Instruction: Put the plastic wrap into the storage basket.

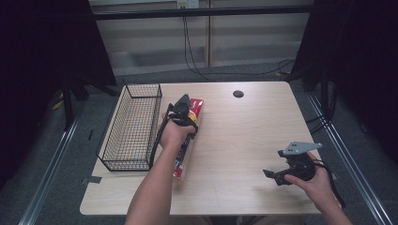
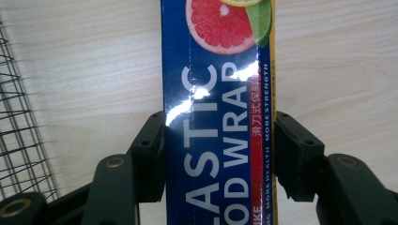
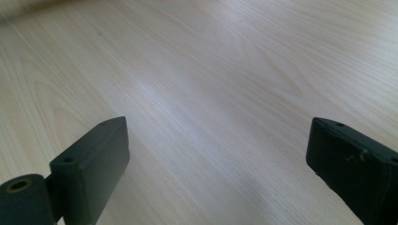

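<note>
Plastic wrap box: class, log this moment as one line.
left gripper: shut on plastic wrap box | box: flat on table, beside wire basket | right gripper: open, above bare table

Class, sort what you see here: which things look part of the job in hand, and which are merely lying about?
Probably in the job:
- plastic wrap box, clamped by the left gripper
- wire basket beside it, a likely destination

Idle or background:
- right gripper, open over bare table
- dark cable hole
- cables behind the table

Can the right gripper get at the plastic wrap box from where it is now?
Probably yes: bare table lies between the right gripper and the box, though the left gripper already clamps it.
</note>
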`<state>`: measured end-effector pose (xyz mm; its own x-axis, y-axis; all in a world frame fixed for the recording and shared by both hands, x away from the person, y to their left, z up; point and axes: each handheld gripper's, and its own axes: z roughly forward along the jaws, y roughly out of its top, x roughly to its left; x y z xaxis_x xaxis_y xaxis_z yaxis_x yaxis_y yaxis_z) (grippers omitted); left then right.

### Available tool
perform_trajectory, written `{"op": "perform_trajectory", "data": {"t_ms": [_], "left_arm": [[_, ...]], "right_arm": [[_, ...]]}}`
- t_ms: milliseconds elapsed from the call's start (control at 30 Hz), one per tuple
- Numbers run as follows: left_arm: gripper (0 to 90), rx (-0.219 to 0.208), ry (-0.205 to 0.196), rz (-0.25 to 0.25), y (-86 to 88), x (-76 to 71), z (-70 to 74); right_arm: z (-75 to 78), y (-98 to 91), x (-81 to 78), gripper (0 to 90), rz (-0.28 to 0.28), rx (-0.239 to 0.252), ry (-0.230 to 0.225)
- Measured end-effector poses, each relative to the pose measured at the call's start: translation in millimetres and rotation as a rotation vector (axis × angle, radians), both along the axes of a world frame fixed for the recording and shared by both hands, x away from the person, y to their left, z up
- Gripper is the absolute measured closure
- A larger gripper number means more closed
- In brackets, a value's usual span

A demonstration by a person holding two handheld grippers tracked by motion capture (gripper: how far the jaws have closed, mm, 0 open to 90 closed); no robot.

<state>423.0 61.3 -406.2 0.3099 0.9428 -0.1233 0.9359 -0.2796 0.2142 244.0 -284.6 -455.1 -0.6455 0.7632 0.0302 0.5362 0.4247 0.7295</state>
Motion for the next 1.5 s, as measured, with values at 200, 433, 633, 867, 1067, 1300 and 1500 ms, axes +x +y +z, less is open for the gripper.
{"op": "perform_trajectory", "data": {"t_ms": [200,433,633,867,1067,1300,1500], "left_arm": [[44.4,0.001,0.005,0.004,5.6,1.0,14.0],[44.4,0.006,0.007,0.003,11.6,1.8,24.0],[44.3,-0.003,0.006,0.015,15.2,2.4,31.7],[44.4,-0.010,0.017,0.024,19.5,2.6,39.9],[44.4,-0.001,0.014,0.050,27.5,3.3,48.6],[44.4,-0.001,0.015,0.064,36.8,3.3,58.7],[44.4,0.004,0.002,0.077,41.7,3.4,65.2]], "right_arm": [[0.4,-0.2,-0.3,6.4,0.000,0.002,0.000],[1.9,-1.5,-0.6,6.4,-0.013,0.009,-0.004],[1.5,-1.2,-0.4,6.4,-0.010,0.009,-0.001],[1.8,-1.4,-0.7,6.4,-0.006,0.012,-0.001],[2.2,-1.8,-0.8,6.5,-0.009,0.013,-0.007],[2.1,-1.4,-0.9,6.5,-0.008,0.016,-0.003],[2.5,-1.7,-1.0,6.5,-0.008,0.016,-0.004]]}}
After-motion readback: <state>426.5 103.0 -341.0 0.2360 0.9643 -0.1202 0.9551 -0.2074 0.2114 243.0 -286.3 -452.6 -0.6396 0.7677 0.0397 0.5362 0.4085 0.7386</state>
